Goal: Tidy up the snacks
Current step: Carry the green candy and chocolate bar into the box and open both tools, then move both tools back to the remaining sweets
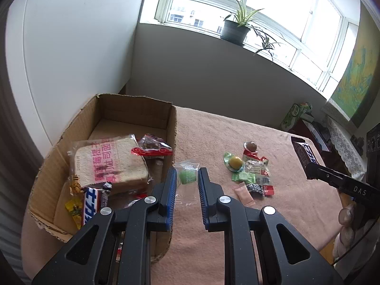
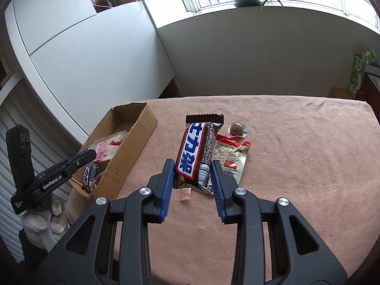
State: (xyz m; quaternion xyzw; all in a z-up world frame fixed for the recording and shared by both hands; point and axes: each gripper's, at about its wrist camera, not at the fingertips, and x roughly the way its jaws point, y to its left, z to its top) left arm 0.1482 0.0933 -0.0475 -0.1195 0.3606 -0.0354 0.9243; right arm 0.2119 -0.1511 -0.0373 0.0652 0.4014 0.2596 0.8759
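A: Far left: cardboard box [image 1: 104, 128] on the pink tablecloth [image 1: 225, 130], open on top, torn along the near edge.

B: Inside it?

A: Wrapped sliced bread [image 1: 111, 161] with pink print, a red-sealed clear bag [image 1: 154, 146] of dark pieces behind, a chocolate bar [image 1: 91, 205] with blue lettering at the near end, a yellow wrapper [image 1: 74, 210] beside that.

B: Left gripper [image 1: 187, 185]?

A: Just right of the box wall, lifted off the cloth. Jaws narrow, blue pads [image 1: 171, 190] pinching a clear packet [image 1: 186, 180] with a green ridged sweet inside. Packet hanging between the pads, clear of the table.

B: Further right on the cloth?

A: Loose cluster: yellow ball candy [image 1: 235, 162] on a green wrapper, a brown ball candy [image 1: 251, 146] behind it, a red-and-clear packet [image 1: 257, 168], a small green sachet [image 1: 244, 177], a pale pink sachet [image 1: 243, 193] nearest, a dark patterned wrapper [image 1: 255, 187] next to it.

B: And the right gripper [image 2: 192, 173]?

A: Also raised. Jaws part-closed on a brown chocolate bar [image 2: 198, 152] with blue-and-white characters, gripped near its lower end, the serrated top pointing away. Seen from the left camera, same bar [image 1: 304, 156] sticking out of black fingers at the right edge.

B: Hands?

A: White glove [image 2: 45, 223] under the left gripper's handle in the right camera view.

B: Background?

A: Potted plant [image 1: 234, 32] on the windowsill.
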